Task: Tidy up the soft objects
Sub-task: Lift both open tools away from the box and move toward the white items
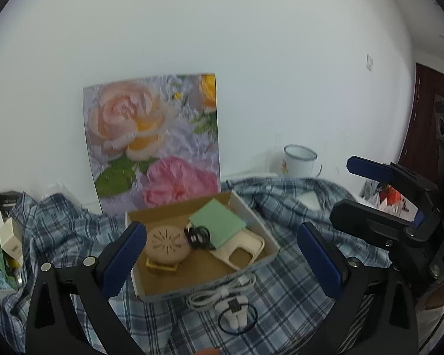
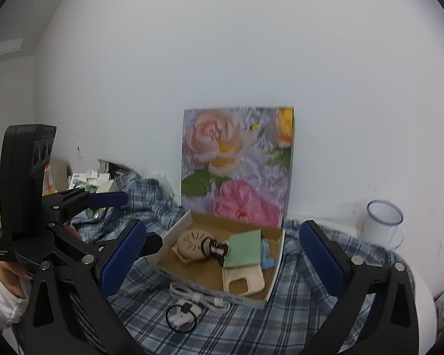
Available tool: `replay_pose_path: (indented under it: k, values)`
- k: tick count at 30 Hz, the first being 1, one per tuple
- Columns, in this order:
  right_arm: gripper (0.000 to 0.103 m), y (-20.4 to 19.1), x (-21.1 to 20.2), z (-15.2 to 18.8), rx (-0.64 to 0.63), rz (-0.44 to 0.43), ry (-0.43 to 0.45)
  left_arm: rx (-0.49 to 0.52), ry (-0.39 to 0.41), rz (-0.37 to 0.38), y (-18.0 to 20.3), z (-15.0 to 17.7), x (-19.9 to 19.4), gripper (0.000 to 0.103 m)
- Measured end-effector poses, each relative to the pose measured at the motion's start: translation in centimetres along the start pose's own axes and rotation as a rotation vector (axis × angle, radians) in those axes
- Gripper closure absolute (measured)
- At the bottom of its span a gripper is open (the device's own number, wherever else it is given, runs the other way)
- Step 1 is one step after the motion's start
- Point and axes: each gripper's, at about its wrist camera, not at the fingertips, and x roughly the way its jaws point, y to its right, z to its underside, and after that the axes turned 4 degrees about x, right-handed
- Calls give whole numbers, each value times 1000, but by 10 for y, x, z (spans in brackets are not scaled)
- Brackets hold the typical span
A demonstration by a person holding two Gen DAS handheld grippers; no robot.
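Both grippers hang over a table covered in a blue plaid cloth (image 1: 296,293), each with its blue-padded jaws spread wide and nothing between them: the left gripper (image 1: 222,261) sits low in front of a shallow cardboard box (image 1: 151,284), and the right gripper (image 2: 222,259) faces the same box from further right. Inside the box lie a round beige vented disc on a small wooden stand (image 1: 166,244), a mint-green flat pad (image 1: 217,221), a tangle of black cord or hair ties (image 1: 199,236) (too blurred to tell which), and a cream phone case (image 1: 241,251) at the near right corner. Just outside the box's front wall, on the cloth, lie a coiled white cable (image 1: 222,291) and a black hair tie (image 1: 237,316) ringed around a small white object. Behind the box a floral painting (image 1: 154,139) leans against the white wall, and a white enamel mug (image 1: 300,161) stands well to the right.
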Motion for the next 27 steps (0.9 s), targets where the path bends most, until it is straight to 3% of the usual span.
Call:
replay_pose_path:
  k: [6,10,19,24,27]
  values:
    - [0,0,16,24,-13,-7,-29,-7,-64,-12,-1,26,17,0]
    - [0,-2,26,40,-30,3,-14,-37,-124,18,-6,46,34,0]
    - [0,21,52,65,56,49,-78,-63,-269,64,-7,91,72,0]
    - [0,36,68,74,144,20,-146,-46,-306,68,1,105,86,0]
    - [0,30,73,79,98,58,-171,13,-338,44,6,114,95,12]
